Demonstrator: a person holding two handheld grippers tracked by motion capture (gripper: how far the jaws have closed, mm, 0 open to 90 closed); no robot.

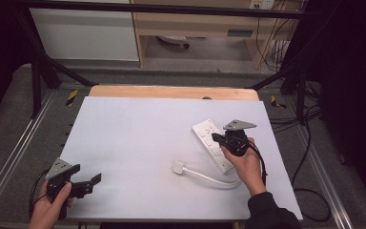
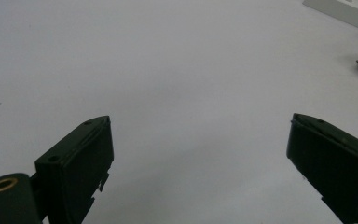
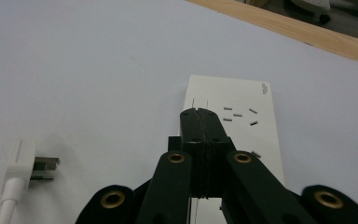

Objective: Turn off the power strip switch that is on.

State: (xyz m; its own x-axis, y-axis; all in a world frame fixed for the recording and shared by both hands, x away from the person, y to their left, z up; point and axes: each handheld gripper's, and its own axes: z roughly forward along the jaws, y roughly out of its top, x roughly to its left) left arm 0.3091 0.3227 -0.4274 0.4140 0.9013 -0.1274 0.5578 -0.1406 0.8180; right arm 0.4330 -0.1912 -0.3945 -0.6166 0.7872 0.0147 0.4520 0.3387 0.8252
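The right gripper [image 3: 199, 114], jaws fully closed with nothing between them, is over the strip [image 1: 212, 144] near the table's [image 1: 124, 143] right edge. The strip's long axis runs toward the near-right corner. The plug [image 1: 178, 167] lies just left of it, well apart from the open, empty left gripper [image 1: 86, 181].

White power strip [image 1: 212, 144] lies flat, its plug [image 1: 178, 167] unplugged beside it.

The power strip [image 1: 212, 144] and its plug [image 3: 19, 158] look like smooth white plastic. The plug's prongs [image 3: 44, 168] are dull metal. The table [image 1: 133, 143] has a matt white top with a wooden edge.
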